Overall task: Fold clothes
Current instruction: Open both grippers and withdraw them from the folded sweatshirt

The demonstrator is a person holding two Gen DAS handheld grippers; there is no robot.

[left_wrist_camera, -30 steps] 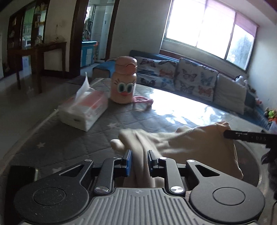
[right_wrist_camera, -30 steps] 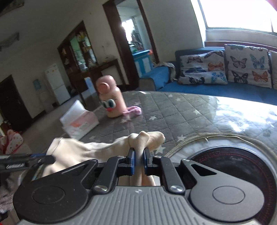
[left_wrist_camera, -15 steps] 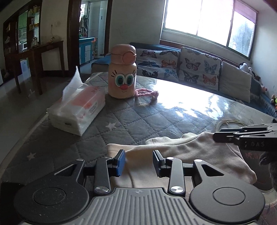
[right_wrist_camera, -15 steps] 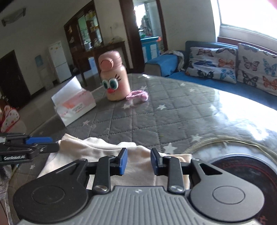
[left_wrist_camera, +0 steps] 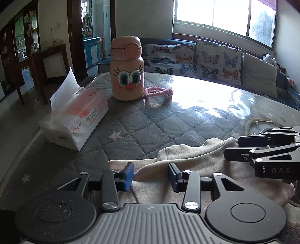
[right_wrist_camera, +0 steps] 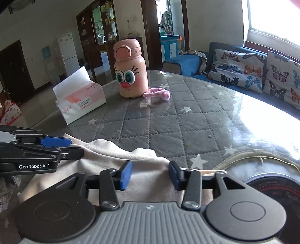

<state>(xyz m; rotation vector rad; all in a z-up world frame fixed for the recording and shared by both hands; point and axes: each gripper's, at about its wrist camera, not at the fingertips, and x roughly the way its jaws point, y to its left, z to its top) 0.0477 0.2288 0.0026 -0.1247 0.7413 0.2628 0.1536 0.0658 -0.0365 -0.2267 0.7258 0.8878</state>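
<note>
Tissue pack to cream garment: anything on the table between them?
Nothing. In the left wrist view only bare quilted table cover separates the tissue pack from the cream garment; the right wrist view agrees.

windows: large window ahead-right of the left gripper, strong daylight, glare on the desk
sofa: blue sofa past the desk's far edge, butterfly-print cushions
walls: plain, light
doorway: dark wood frame ahead, blue cabinet visible through it
left side: dark wooden side table, white fridge, dark door
floor: glossy tile
</note>
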